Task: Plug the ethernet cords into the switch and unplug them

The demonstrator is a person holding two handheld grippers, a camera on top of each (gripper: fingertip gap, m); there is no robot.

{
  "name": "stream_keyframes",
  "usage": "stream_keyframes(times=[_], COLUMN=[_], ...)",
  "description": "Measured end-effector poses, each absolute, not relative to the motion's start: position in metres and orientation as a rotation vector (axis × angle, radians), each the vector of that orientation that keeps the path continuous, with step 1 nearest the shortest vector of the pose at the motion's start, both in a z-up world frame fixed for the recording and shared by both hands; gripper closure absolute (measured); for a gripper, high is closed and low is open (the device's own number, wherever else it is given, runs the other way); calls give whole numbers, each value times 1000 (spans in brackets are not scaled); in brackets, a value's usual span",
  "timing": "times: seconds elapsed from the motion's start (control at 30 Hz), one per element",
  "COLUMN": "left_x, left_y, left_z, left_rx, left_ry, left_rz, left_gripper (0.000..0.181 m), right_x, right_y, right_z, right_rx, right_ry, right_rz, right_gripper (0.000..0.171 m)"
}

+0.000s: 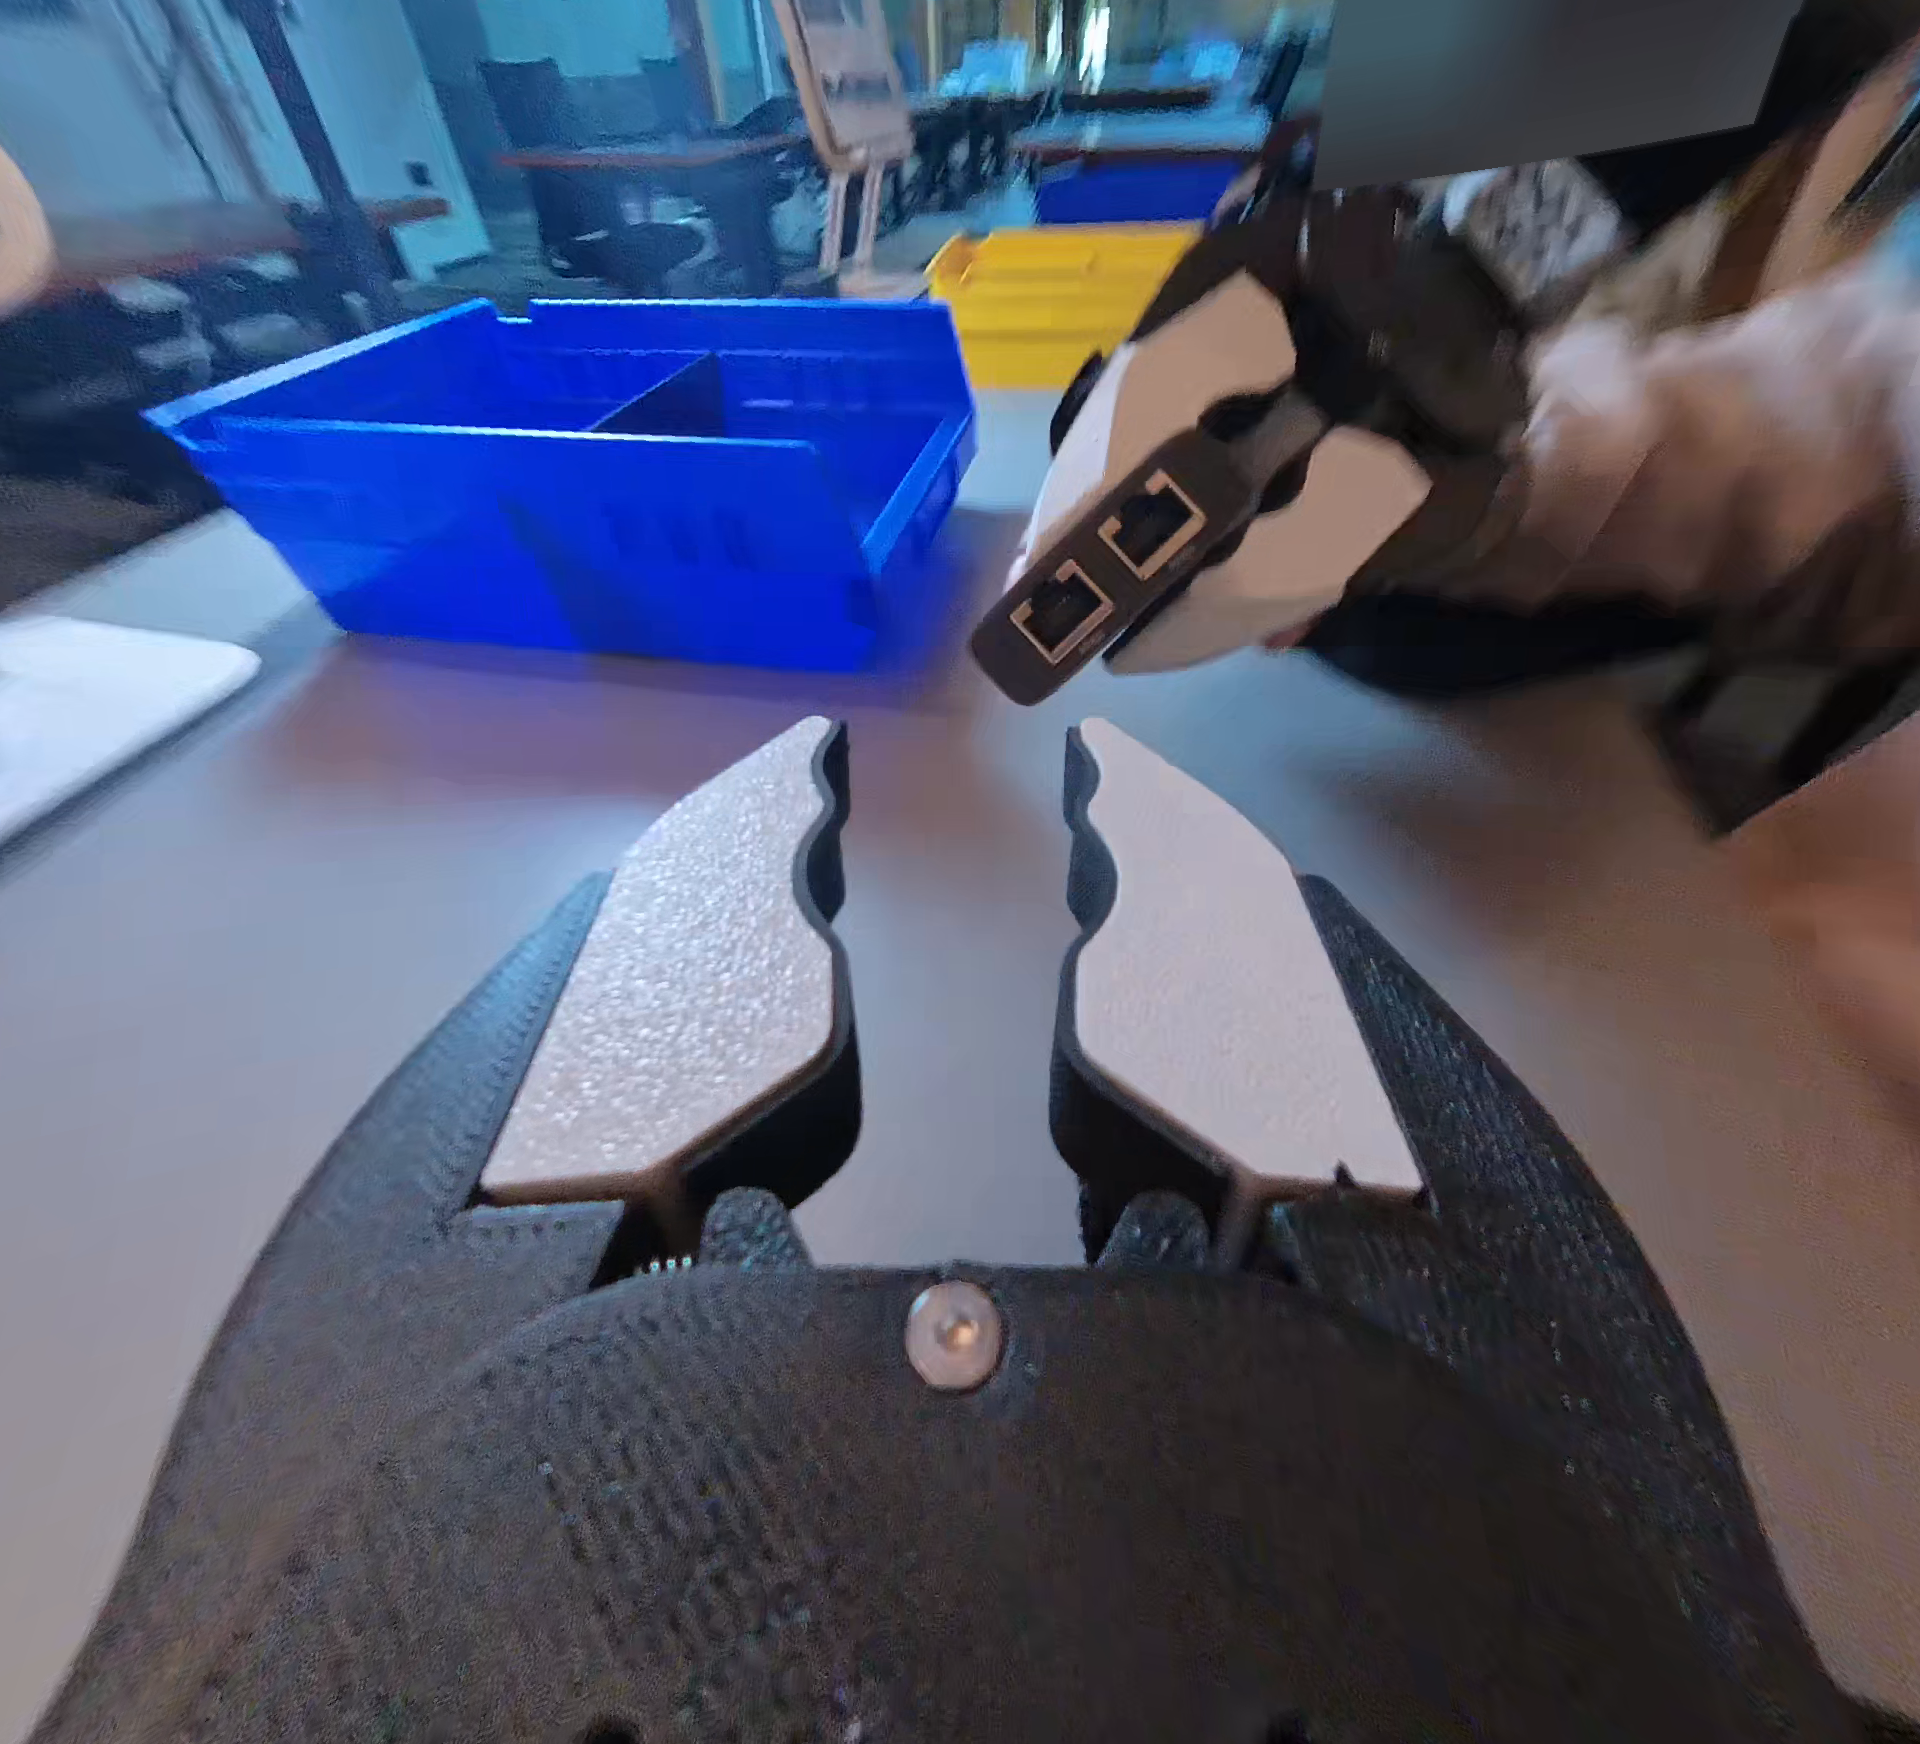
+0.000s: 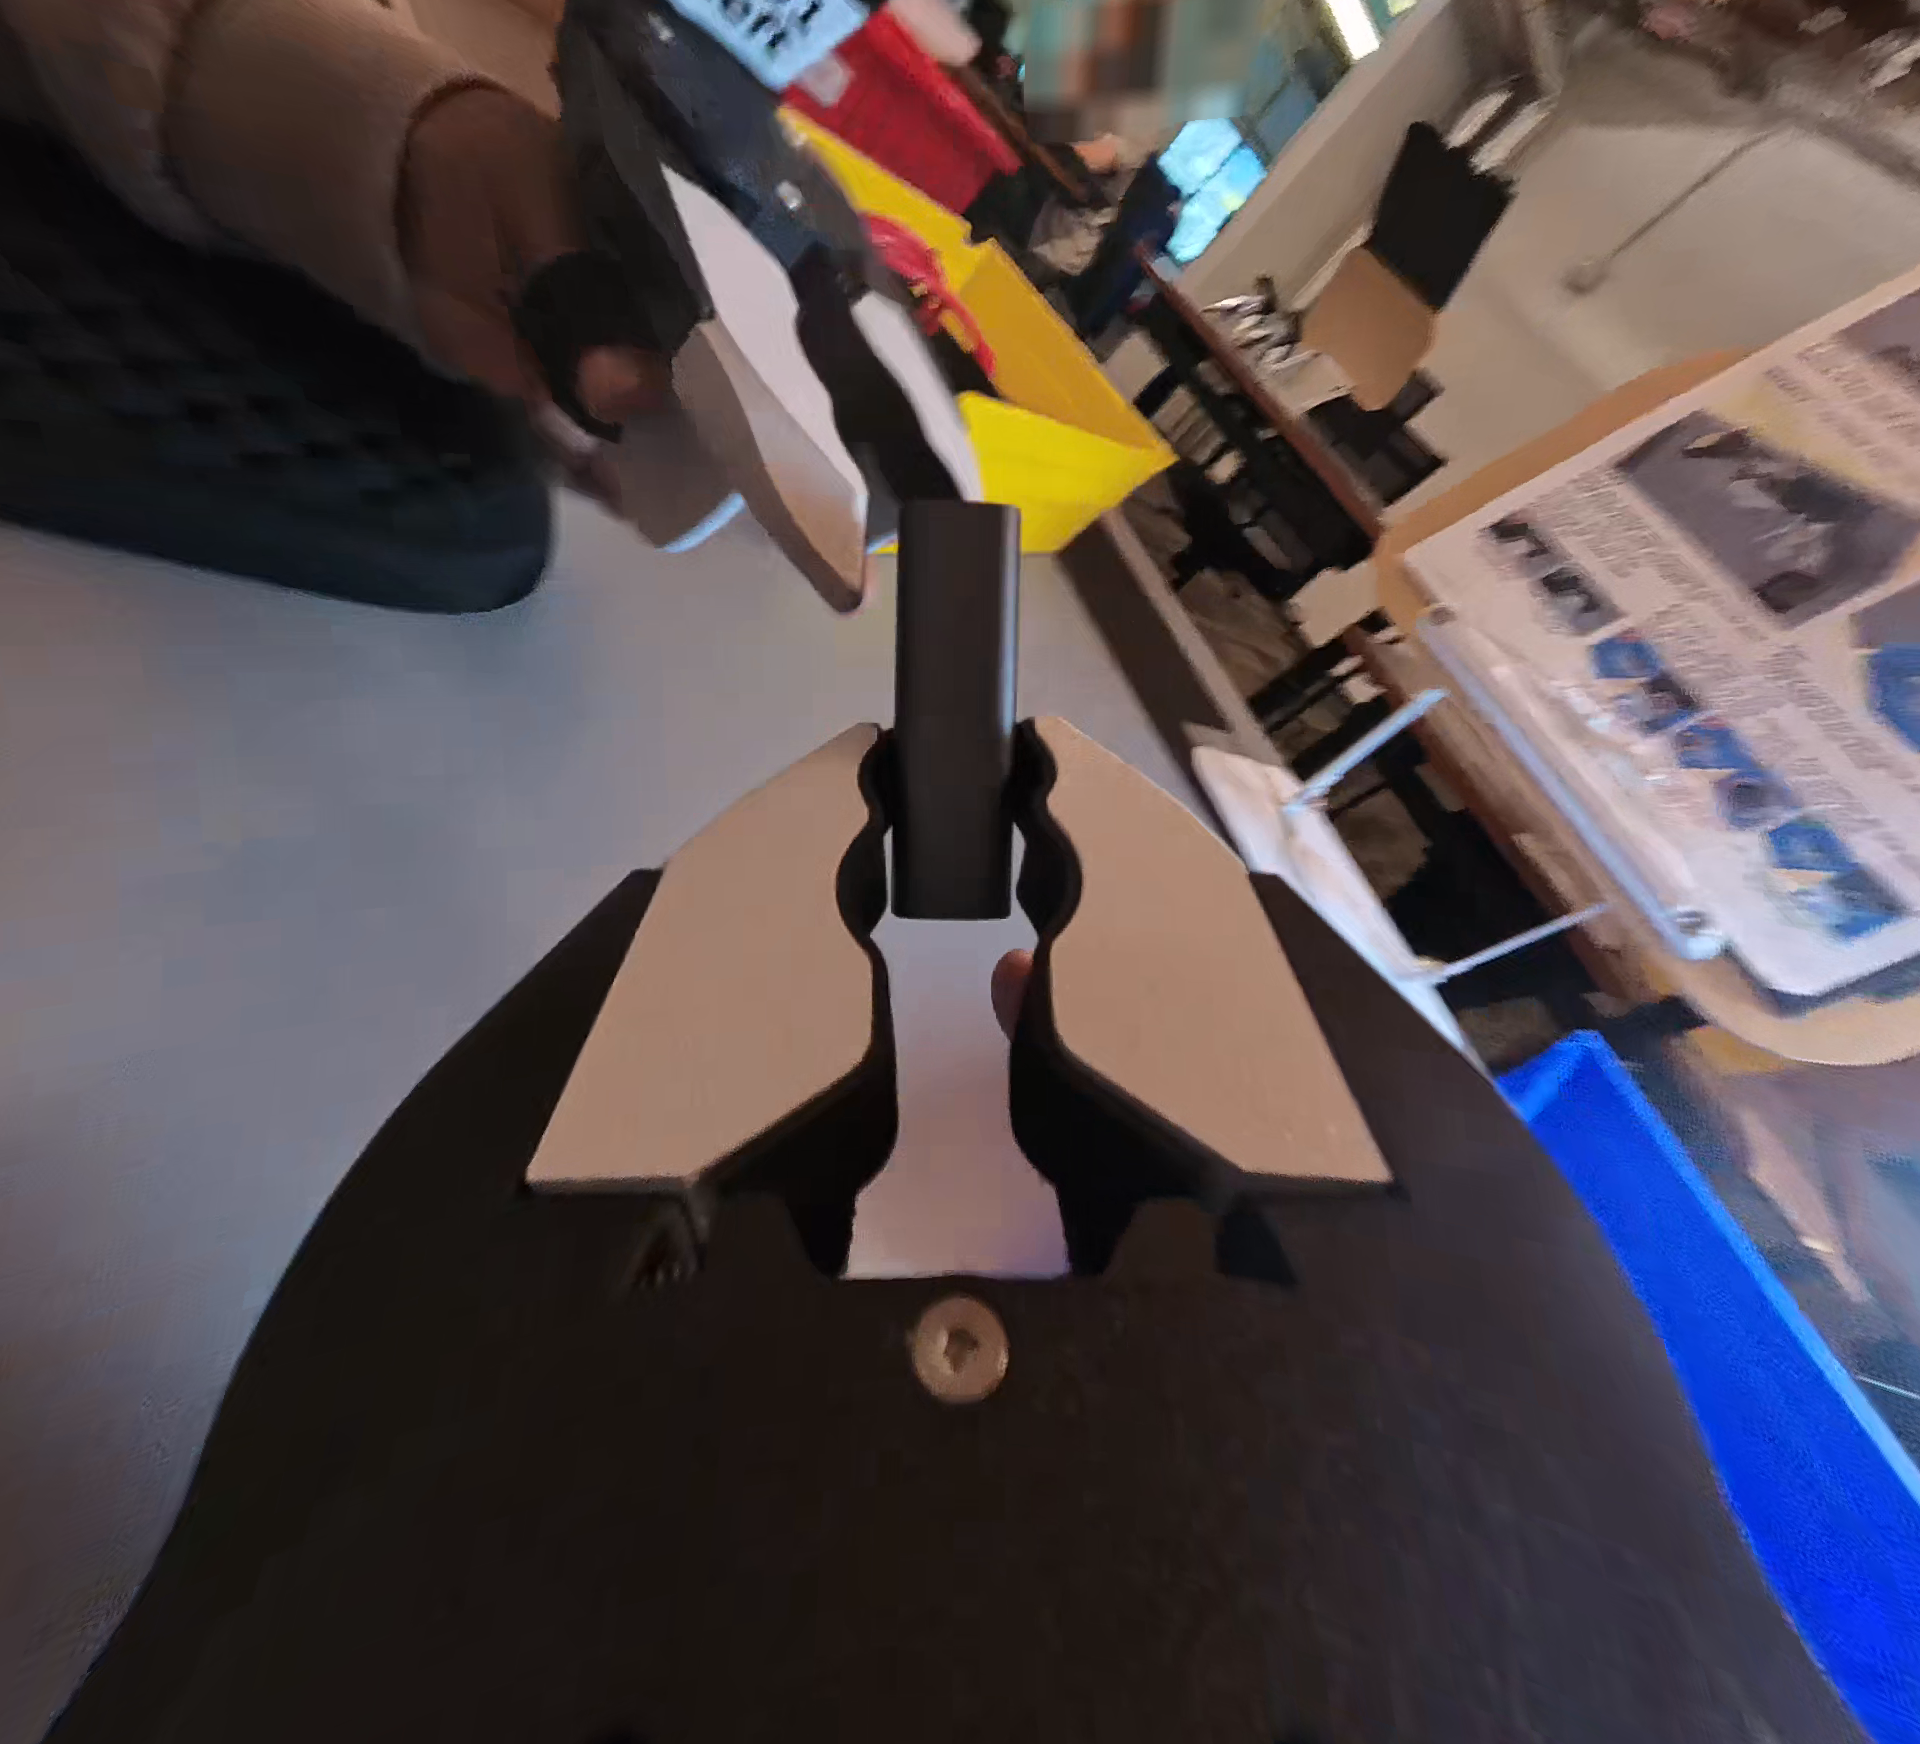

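Right tongs (image 2: 951, 744) clamped on the black switch (image 1: 1107, 577), lifted above the table (image 1: 312, 863) right of the blue bin (image 1: 582, 489). Left tongs (image 1: 956, 738) parted, empty. Probably before plugging: no cord visible; fetching one next.

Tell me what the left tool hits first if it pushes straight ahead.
Probably nothing soon: the open left tool aims at bare table. The blue bin sits ahead-left, the switch ahead-right in the right tool; depth is unclear.

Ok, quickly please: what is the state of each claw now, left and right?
Left claw: open, holding nothing.
Right claw: shut on the switch; both ports empty.
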State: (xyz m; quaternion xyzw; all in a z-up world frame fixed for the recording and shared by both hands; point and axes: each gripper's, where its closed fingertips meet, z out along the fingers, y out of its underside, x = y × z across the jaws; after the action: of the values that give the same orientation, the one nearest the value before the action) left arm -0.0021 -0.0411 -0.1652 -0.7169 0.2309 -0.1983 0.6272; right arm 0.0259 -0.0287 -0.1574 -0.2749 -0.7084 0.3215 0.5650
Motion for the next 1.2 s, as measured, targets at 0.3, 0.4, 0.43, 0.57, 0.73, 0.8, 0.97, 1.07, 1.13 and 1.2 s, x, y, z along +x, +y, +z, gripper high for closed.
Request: stream_keyframes(times=[0.3,0.4,0.43,0.57,0.73,0.8,0.97,1.07,1.13,1.2], left_x=[25,31,33,38,40,40,43,42,34,14], left_y=[-50,-56,-58,-65,-64,-63,-62,-60,-60,-60], left_z=[-210,-193,-184,-167,-177,-184,-205,-205,-194,-168], left_rx=[-1667,-1602,-1560,-1470,-1483,-1501,-1541,-1556,-1558,-1548], left_ry=[974,892,868,830,908,963,1084,1082,1023,933], left_rz=[-10,-187,-227,-318,-240,-162,-25,-20,-47,-27], left_gripper=[157,157,158,160,161,161,161,159,157,146], right_x=[29,32,33,35,36,36,38,38,35,34], right_y=[-59,-66,-67,-65,-68,-66,-66,-65,-62,-53], right_z=[-194,-174,-164,-153,-162,-168,-200,-201,-194,-180], right_rx=[-708,-698,-696,-673,-648,-637,-560,-540,-548,-569], right_ry=[-1928,-1836,-1791,-1725,-1764,-1804,-1962,-1967,-1921,-1862], right_rz=[864,1020,1080,1066,1024,978,749,706,697,705], right_gripper=[150,150,148,140,141,141,147,149,150,150])
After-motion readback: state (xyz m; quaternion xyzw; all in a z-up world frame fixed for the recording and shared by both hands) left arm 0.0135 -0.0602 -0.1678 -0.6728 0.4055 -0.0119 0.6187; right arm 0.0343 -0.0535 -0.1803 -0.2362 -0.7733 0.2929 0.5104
